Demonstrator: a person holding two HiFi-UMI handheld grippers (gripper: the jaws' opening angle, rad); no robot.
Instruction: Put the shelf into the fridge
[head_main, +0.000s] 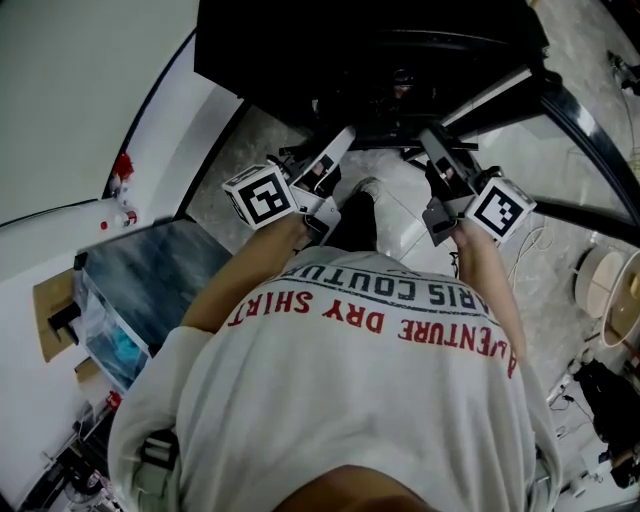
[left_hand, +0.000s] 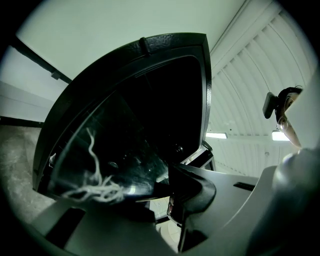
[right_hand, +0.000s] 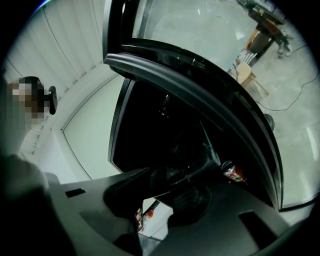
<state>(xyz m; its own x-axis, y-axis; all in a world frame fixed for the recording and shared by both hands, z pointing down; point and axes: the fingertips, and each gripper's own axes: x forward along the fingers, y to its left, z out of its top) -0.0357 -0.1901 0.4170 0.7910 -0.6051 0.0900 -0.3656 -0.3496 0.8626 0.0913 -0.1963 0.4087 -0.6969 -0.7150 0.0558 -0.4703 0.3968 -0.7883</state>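
Observation:
The small black fridge (head_main: 300, 40) stands open in front of me, its inside dark. Both grippers hold a clear glass shelf (left_hand: 107, 150) level at its mouth. In the left gripper view my left gripper (left_hand: 167, 189) is shut on the shelf's near edge, with a pale reflection on the glass. In the right gripper view my right gripper (right_hand: 152, 187) is shut on the shelf's (right_hand: 200, 167) other side. The head view shows the left gripper (head_main: 345, 135) and right gripper (head_main: 430, 135) reaching into the opening. The shelf itself is lost in the dark there.
The fridge door (right_hand: 200, 85) swings out to the right, with a red-and-white can (right_hand: 233, 172) in its rack. A blue-grey bin (head_main: 150, 275) and clear boxes sit at my left. Cables and a pale reel (head_main: 600, 285) lie on the floor at right.

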